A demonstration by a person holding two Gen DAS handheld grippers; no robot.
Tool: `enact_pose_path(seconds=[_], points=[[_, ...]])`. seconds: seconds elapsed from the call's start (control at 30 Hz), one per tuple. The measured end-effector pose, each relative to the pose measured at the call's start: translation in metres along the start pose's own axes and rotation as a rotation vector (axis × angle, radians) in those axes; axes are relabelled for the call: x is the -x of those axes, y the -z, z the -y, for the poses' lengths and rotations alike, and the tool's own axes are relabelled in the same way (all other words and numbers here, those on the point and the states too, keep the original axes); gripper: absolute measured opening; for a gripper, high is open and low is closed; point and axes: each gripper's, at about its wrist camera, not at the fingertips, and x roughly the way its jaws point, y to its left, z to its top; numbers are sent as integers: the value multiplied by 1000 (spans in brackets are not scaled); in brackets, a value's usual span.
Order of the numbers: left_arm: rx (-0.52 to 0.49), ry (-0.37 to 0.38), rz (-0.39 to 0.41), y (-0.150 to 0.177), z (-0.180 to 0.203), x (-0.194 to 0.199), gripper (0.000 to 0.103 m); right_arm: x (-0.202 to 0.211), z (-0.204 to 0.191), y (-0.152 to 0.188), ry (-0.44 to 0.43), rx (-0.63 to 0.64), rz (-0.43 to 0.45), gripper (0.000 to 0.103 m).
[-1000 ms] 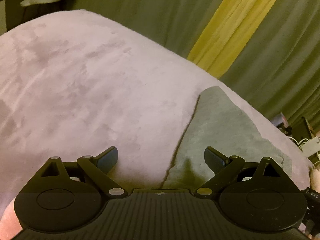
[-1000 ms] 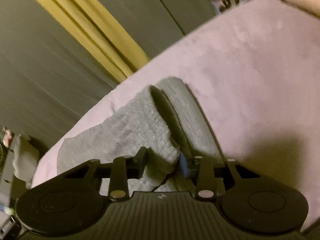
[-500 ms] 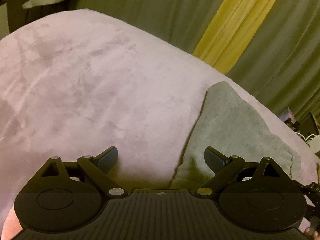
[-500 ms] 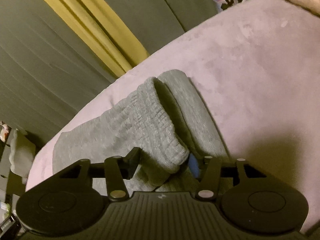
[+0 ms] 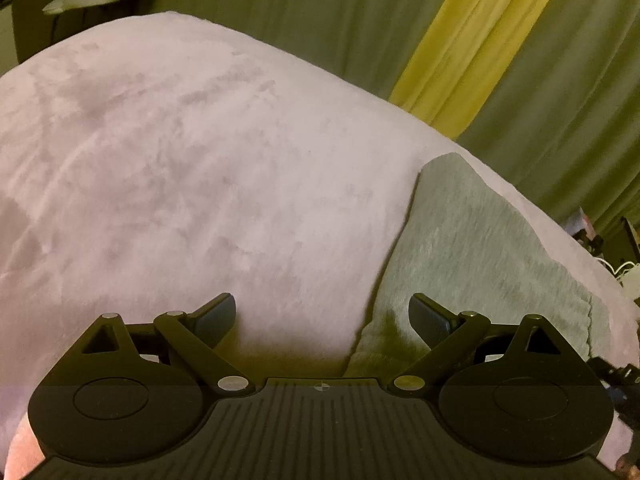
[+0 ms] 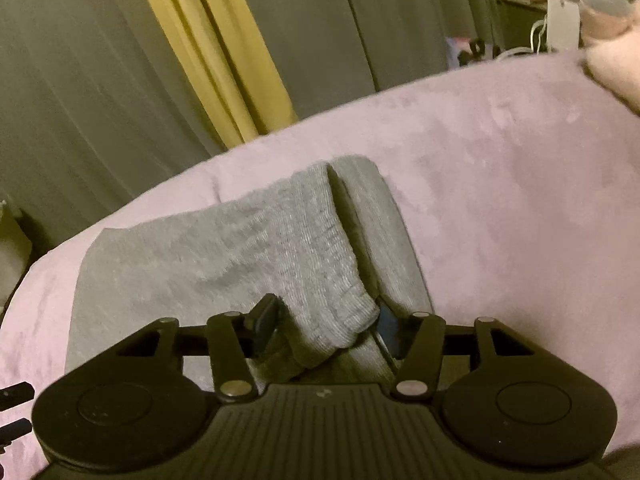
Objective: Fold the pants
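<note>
I see the right gripper point(image 6: 326, 320) clamped on a thin bunch of the grey pants point(image 6: 208, 256) at 6 o'clock on the pink blanket point(image 6: 520, 200), the left gripper point(image 5: 322, 314) spread wide and empty, so I judge the fold may slip out or skew.

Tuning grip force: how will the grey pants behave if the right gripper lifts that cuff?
Probably floppy: the pants already drape in soft folds over the blanket. The ribbed knit looks grippy, so slip from the right gripper seems unlikely. Likely light; the rest should trail and drag.
</note>
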Motion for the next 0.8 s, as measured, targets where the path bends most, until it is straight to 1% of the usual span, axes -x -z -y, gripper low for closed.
enact_pose_path(seconds=[0.13,0.2,0.27,0.3,0.33,0.4,0.43,0.5,0.57,0.6,0.67,0.8], points=[[1,-1,-4,1,0,0,97,9,-4,0,-16,31,50,45],[3,0,-4,2,0,-1,97,15,-3,-2,-39,12,79,44],[3,-1,-6,2,0,-1,97,19,-1,-5,-65,-12,86,43],[4,-2,-7,2,0,-1,97,21,2,-7,-89,-50,89,34],[5,-2,-6,2,-1,-1,97,26,7,-11,-122,-93,97,21],[9,-1,-3,1,-1,-1,97,31,20,-18,-194,-193,73,21],[12,-2,-3,1,-2,-1,97,32,24,-20,-202,-209,50,21],[12,-3,-9,2,-3,-2,97,32,31,-20,-195,-200,9,22],[1,5,-17,0,-2,-3,97,27,37,-13,-164,-148,-33,24],[-10,8,-17,-1,-1,-3,97,24,40,-9,-143,-132,-46,25],[-41,3,-8,-3,2,-3,97,19,49,0,-137,-129,-81,25],[-101,15,-14,-9,11,-10,97,18,48,-2,-134,-95,-89,25]])
